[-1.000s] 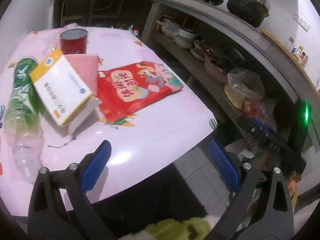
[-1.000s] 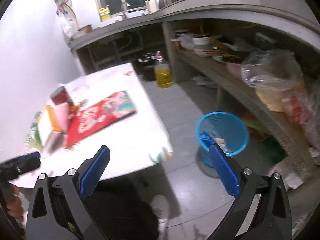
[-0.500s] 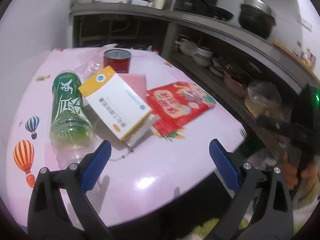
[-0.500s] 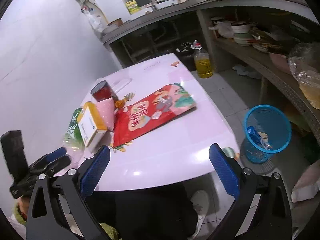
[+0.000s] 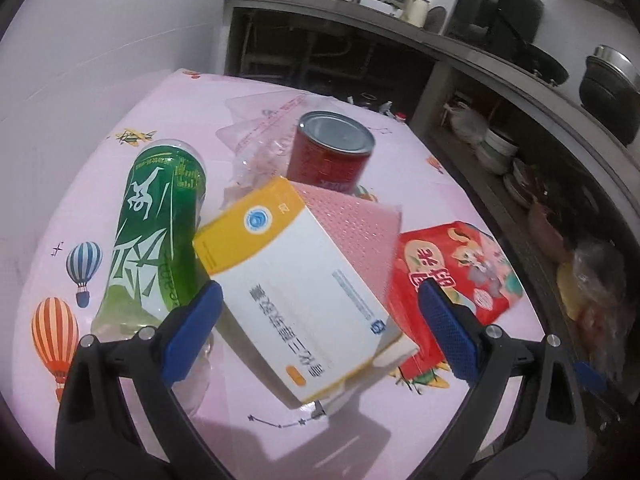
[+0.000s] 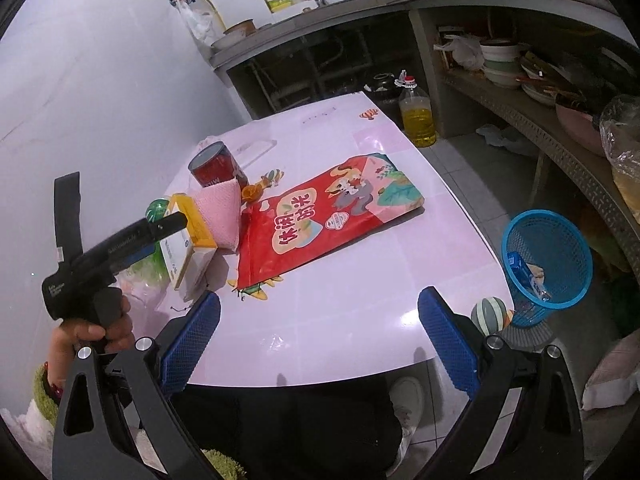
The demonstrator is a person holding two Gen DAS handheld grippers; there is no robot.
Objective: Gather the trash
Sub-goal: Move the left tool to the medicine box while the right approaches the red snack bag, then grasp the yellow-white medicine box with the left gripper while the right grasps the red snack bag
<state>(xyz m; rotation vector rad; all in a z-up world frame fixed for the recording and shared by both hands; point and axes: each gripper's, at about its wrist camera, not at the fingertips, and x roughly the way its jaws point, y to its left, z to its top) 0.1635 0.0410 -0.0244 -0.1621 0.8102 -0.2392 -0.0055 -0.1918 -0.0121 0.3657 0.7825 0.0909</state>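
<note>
left gripper (image 5: 316, 332) jaws wide apart, nothing clamped, hovering low over the pink table (image 5: 168, 96). white-and-yellow box (image 5: 296, 292) sits right between its blue pads (image 5: 192, 328), near end toward the camera, not touching either pad as far as i can tell. box has a blue round logo on the yellow end and blue chinese print, upside down here, not readable. green plastic bottle (image 5: 156, 232) lies just left of the box, against it, white stylised characters on the label. pink dotted cloth (image 5: 352, 232) tucked under the box on its far right side. red snack bag (image 5: 460, 268) beside the right pad, lying flat, big chinese letters and a cartoon animal. red tin can (image 5: 330, 152) upright behind the cloth, clear crumpled plastic bag (image 5: 260, 136) just left of it.

right gripper (image 6: 318, 340) jaws also wide apart, holding nothing, above the near table edge, well clear of the trash pile. blue mesh basket (image 6: 548, 264) on the floor right of the table, some wrappers in it. yellow oil jug (image 6: 418, 118) on the floor past the far corner.
</note>
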